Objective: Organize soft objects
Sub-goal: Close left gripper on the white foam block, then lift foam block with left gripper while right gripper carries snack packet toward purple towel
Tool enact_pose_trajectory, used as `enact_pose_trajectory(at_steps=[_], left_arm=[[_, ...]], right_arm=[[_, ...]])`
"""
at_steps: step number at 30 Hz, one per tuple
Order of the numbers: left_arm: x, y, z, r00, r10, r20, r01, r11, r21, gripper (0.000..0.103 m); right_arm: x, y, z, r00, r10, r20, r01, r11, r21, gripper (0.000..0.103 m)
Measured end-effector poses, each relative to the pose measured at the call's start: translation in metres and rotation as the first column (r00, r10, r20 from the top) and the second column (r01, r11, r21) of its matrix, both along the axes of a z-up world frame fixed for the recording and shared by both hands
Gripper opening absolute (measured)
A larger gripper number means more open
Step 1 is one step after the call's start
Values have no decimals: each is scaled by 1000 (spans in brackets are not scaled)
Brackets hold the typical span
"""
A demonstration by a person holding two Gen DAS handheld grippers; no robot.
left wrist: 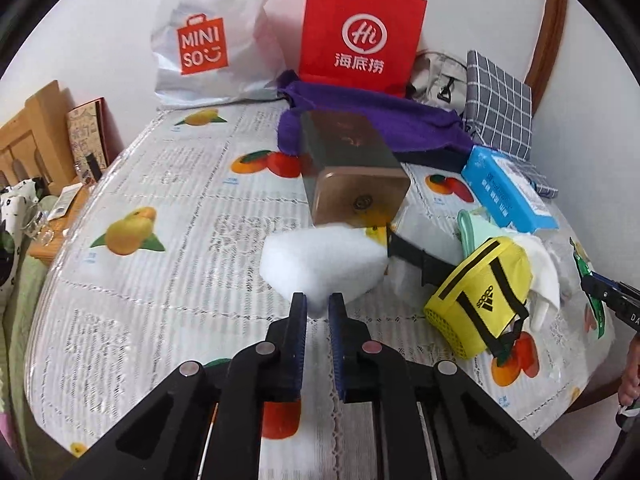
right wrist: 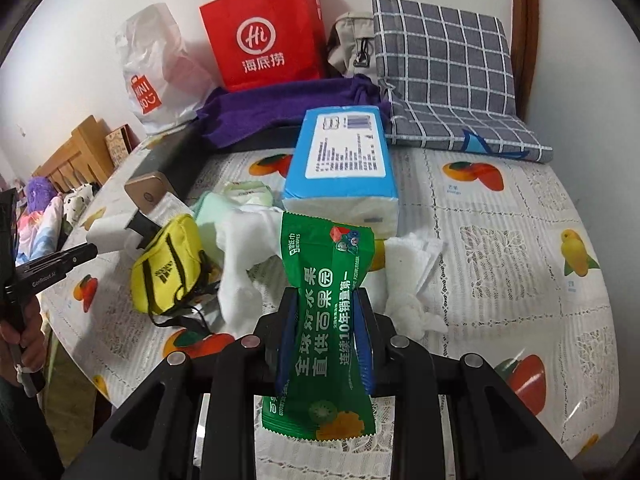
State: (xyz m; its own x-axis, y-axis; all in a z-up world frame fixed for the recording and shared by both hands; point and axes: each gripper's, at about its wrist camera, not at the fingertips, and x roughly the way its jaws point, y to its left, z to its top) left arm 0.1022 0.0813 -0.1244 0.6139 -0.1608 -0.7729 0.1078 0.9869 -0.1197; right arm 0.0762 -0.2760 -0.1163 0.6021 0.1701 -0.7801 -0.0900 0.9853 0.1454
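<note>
My left gripper (left wrist: 317,304) is shut on the near corner of a white sponge block (left wrist: 324,264), which lies on the table in front of a tipped gold box (left wrist: 356,176). My right gripper (right wrist: 326,300) is shut on a green wet-wipes packet (right wrist: 326,320) and holds it above the table. A yellow pouch (left wrist: 480,304) (right wrist: 168,264), white cloths (right wrist: 244,256), a blue tissue pack (right wrist: 344,168) and a purple towel (right wrist: 288,108) lie on the table between the two grippers and behind them.
The round table has a fruit-print cover (left wrist: 160,200). A red paper bag (left wrist: 360,32), a white Miniso bag (left wrist: 208,40), a beige pouch (right wrist: 352,44) and a grey checked cloth (right wrist: 444,76) stand at the back against the wall. Wooden furniture (left wrist: 36,136) is at the left.
</note>
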Motion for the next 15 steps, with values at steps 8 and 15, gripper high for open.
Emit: enact_pose_trajectory(at_steps=[8,15], left_arm=[[-10,0,24,999,-1,41,2,1000,-7,8],[-11,-4,36,998,-7,59,7,1000,-1,5]], right_arm=[[-4,2,18,999,8,36,-8,1000,6,27],[-3,6,25,999,20,48,-21,1000,10,27]])
